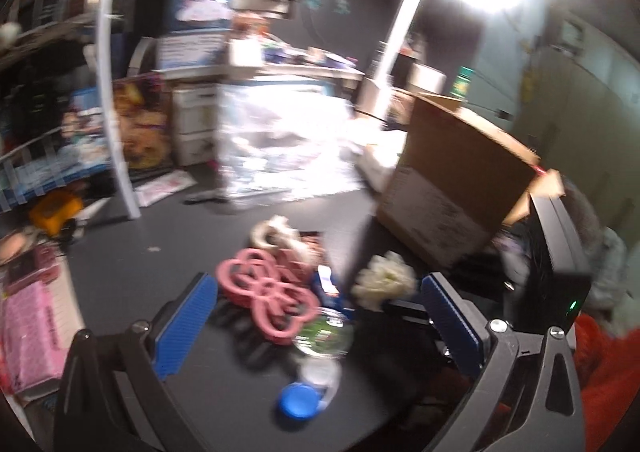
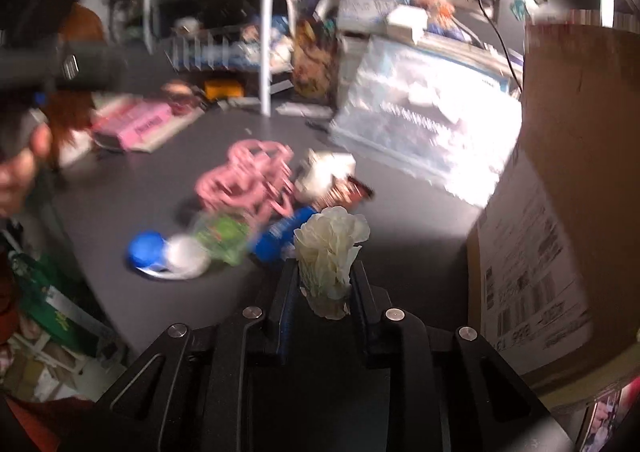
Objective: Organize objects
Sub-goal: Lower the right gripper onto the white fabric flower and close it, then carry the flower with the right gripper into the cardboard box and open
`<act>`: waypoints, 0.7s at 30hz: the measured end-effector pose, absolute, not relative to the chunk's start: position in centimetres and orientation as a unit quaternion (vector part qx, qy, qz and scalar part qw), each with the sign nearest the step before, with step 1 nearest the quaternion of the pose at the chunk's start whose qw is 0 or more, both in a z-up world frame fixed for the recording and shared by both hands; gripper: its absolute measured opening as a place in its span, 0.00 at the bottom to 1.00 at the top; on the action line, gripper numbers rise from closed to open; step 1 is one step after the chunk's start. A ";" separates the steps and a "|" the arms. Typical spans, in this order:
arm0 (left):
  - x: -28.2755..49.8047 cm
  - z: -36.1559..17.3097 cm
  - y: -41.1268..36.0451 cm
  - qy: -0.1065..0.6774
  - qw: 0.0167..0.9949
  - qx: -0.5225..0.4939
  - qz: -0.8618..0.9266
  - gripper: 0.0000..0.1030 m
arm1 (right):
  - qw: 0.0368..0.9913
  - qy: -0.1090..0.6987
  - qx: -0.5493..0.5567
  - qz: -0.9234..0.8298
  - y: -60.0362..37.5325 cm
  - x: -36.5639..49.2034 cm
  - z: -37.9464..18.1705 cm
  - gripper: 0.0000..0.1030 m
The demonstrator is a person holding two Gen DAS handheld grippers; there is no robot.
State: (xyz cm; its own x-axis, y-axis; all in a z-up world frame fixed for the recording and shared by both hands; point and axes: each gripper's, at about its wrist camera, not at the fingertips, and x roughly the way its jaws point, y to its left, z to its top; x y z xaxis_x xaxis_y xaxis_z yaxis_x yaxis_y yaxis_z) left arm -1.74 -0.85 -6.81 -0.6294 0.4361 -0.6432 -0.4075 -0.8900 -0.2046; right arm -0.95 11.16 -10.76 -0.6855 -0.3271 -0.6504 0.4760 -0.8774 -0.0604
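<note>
My right gripper (image 2: 325,272) is shut on a white crumpled flower-like object (image 2: 330,248), held above the dark table (image 2: 120,187); it also shows in the left wrist view (image 1: 384,280). My left gripper (image 1: 316,300) is open and empty, its blue pads (image 1: 188,316) wide apart over a pile. The pile holds a pink looped trivet (image 1: 268,292), a plastic bottle with green label (image 1: 324,336) and blue cap (image 1: 300,402), a blue packet (image 1: 328,286) and a white piece (image 1: 276,236). The trivet (image 2: 248,175), bottle (image 2: 220,236) and cap (image 2: 146,248) show in the right wrist view.
An open cardboard box (image 1: 460,179) stands at the right of the table, close to my right gripper (image 2: 560,191). A clear plastic bag (image 2: 420,119) lies at the back. A pink package (image 2: 136,123) lies at the left. Cluttered shelves stand behind.
</note>
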 end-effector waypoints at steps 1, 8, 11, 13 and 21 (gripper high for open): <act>-1.8 -6.4 -0.4 -0.015 0.250 -0.367 0.896 0.90 | 0.235 0.106 0.323 -0.911 11.0 -0.6 -10.0 0.19; -2.1 -3.1 0.5 -0.031 0.318 -0.382 0.867 0.57 | 0.322 0.100 0.265 -0.903 9.6 1.1 -3.8 0.19; -2.4 -1.4 1.0 -0.030 0.334 -0.387 0.859 0.46 | 0.337 0.111 0.246 -0.902 9.4 1.5 -1.8 0.19; -2.8 -0.5 1.7 -0.026 0.343 -0.390 0.855 0.39 | 0.340 0.117 0.236 -0.903 9.6 1.5 -0.5 0.19; -5.7 3.4 6.7 0.013 0.378 -0.386 0.841 0.28 | 0.307 0.135 0.220 -0.916 12.8 0.8 2.9 0.19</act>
